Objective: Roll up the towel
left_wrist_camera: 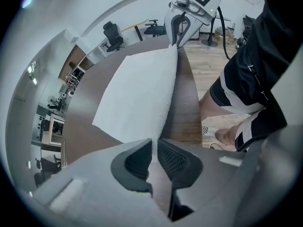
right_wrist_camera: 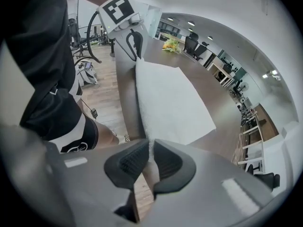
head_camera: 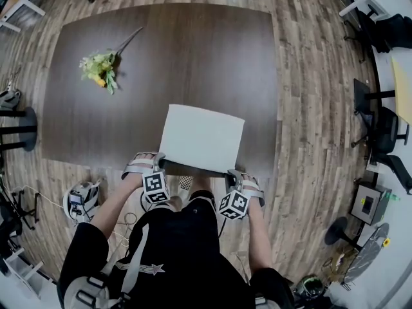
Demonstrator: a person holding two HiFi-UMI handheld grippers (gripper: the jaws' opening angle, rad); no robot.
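Observation:
A white towel (head_camera: 201, 138) lies flat on the dark brown table (head_camera: 174, 50), its near edge along the table's front edge. My left gripper (head_camera: 156, 166) is shut on the towel's near left corner, and my right gripper (head_camera: 232, 172) is shut on the near right corner. In the left gripper view the towel (left_wrist_camera: 137, 103) runs from between the dark pads (left_wrist_camera: 173, 161) out to the right gripper (left_wrist_camera: 177, 41) at its far corner. The right gripper view mirrors this: the towel (right_wrist_camera: 170, 103) leaves my pads (right_wrist_camera: 129, 162) and stretches to the left gripper (right_wrist_camera: 135, 51). Both grippers point steeply down.
A bunch of yellow and green flowers (head_camera: 100, 66) lies on the table's far left part. The person's legs stand right against the table's front edge. A black stool (head_camera: 19, 129) is at the left, office chairs (head_camera: 386, 134) at the right, and cables and a device (head_camera: 80, 201) on the floor.

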